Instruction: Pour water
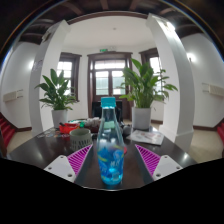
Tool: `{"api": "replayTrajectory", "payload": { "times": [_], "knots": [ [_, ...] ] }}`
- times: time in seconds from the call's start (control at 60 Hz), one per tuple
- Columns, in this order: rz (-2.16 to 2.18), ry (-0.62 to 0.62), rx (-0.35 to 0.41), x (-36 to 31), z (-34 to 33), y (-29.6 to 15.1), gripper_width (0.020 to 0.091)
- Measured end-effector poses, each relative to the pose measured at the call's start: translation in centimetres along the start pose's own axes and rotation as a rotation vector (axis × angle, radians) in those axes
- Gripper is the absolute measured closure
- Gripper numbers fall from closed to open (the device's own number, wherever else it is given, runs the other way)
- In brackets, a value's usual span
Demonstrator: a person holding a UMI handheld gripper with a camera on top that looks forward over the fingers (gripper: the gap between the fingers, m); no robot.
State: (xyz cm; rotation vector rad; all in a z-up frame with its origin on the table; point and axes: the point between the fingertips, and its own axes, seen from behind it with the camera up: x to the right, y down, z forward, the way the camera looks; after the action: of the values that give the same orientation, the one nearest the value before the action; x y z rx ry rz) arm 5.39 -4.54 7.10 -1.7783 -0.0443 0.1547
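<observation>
Low in the frame, the tongs (108, 160) reach forward with their purple pads (80, 158) spread to either side of an upright clear bottle (109, 145) with a blue cap, though whether they press its sides cannot be told. The bottle stands at bottom centre on the dark surface (40, 150). Behind it, left of centre, sit small red and green items (75, 127); farther back, two potted plants (57, 95) flank a window.
</observation>
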Motion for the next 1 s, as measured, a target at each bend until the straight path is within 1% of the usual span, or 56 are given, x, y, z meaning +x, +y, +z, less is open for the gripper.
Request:
{"api": "replayTrajectory", "payload": {
  "times": [0.05,0.083,0.15,0.2,0.233,0.283,0.3,0.333,0.35,0.367,0.433,0.517,0.533,0.55,0.717,0.817,0.917,1.0],
  "knots": [
    [-0.030,0.003,0.028,-0.1,1.4,-0.8,0.0268],
    [-0.042,0.003,0.031,-0.2,2.2,-0.9,0.0266],
    [-0.041,-0.007,0.021,-0.6,3.8,-0.7,0.0270],
    [-0.029,-0.013,0.006,-1.0,4.9,-0.2,0.0288],
    [-0.019,-0.016,-0.002,-1.2,5.4,0.0,0.0319],
    [-0.003,-0.013,-0.004,-1.3,5.9,0.4,0.0406],
    [0.000,-0.013,-0.006,-1.4,6.1,0.6,0.0447],
    [-0.005,0.000,0.003,-1.1,6.3,0.6,0.0472],
    [-0.011,0.006,0.007,-1.0,6.3,0.6,0.0469],
    [-0.019,0.008,0.014,-1.0,6.1,0.4,0.0525],
    [-0.023,0.004,0.034,-1.1,6.2,0.2,0.0552],
    [-0.028,0.004,0.043,-1.1,6.3,0.0,0.0636],
    [-0.025,0.004,0.044,-1.1,6.4,0.0,0.0621],
    [-0.022,0.004,0.043,-1.1,6.4,0.1,0.0665],
    [-0.030,0.007,0.034,-1.2,6.1,0.4,0.0666],
    [-0.051,0.000,0.005,-1.3,6.4,0.5,0.0666],
    [-0.196,0.003,-0.019,-1.0,6.9,-0.5,0.0667],
    [-0.441,0.029,-0.078,0.1,8.2,-1.0,0.0666]
  ]
}}
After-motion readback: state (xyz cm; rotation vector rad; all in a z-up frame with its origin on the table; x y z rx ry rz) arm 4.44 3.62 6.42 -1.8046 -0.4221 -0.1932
